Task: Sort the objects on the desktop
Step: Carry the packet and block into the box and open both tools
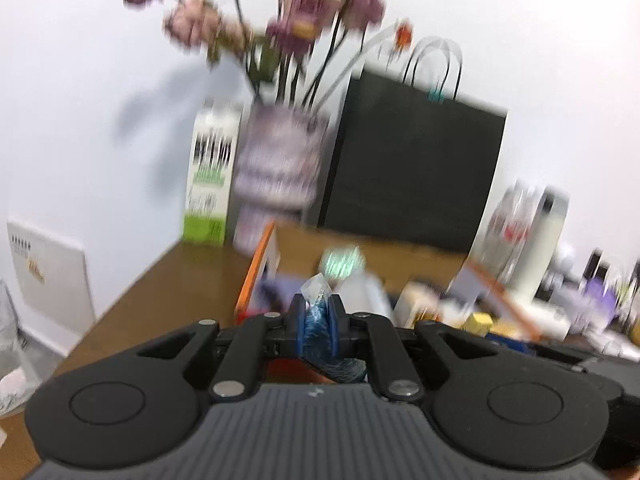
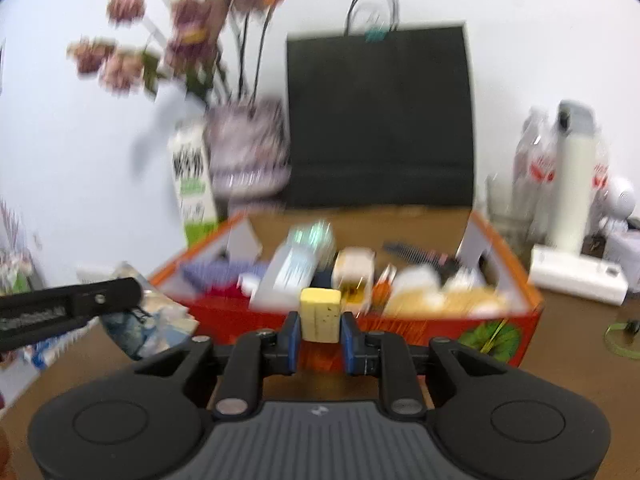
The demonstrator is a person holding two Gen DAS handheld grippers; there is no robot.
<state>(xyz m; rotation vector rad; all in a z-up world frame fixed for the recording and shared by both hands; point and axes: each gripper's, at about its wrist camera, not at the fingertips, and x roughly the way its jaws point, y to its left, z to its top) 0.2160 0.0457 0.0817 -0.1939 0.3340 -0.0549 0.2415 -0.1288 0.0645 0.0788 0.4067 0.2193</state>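
My left gripper (image 1: 318, 322) is shut on a blue-and-clear crinkled wrapper (image 1: 317, 320), whose clear tip pokes up above the blue pads. In the right wrist view that same gripper's finger and the hanging blue wrapper (image 2: 128, 330) show at the left. My right gripper (image 2: 320, 330) is shut on a pale yellow block (image 2: 320, 312) with small dark specks, held upright between the blue pads. Just beyond both grippers stands an orange cardboard box (image 2: 528, 280) crammed with several small packets and boxes. Both views are blurred by motion.
Behind the box stand a black paper bag (image 2: 380, 120), a vase of purple flowers (image 2: 248, 148) and a green-and-white carton (image 2: 192, 192). A white bottle (image 2: 576, 176), plastic bags and a white flat box (image 2: 576, 276) crowd the right. The brown desk (image 1: 160, 280) meets a white wall.
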